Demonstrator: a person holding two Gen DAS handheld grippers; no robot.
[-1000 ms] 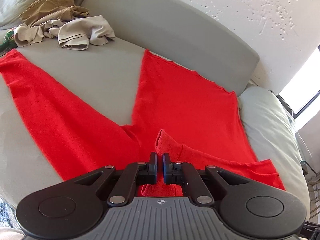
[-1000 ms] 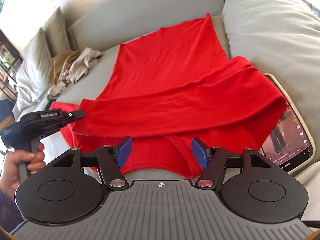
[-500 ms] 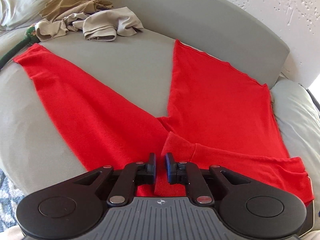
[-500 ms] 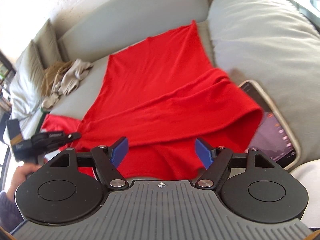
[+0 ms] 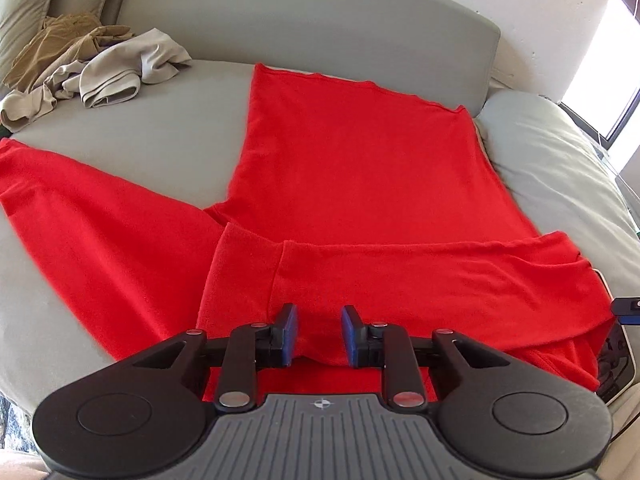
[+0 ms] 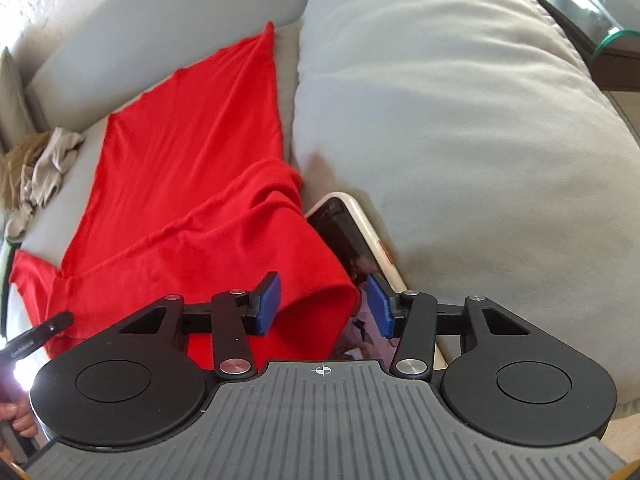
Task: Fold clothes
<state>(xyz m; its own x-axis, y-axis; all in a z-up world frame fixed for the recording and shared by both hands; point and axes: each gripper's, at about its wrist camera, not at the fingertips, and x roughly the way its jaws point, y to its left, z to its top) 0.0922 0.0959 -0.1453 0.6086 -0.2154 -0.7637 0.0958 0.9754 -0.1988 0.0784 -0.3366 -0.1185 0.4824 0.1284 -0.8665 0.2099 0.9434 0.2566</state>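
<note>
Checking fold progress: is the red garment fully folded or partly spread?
Partly folded. One sleeve lies across the red garment; the other sleeve lies spread on the sofa.

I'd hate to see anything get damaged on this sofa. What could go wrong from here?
1. The phone lies partly under the folded sleeve of the red shirt; the open right gripper is right at that edge and might pinch or drag it.
2. The open left gripper holds nothing, so the crossed sleeve may slip loose.
</note>
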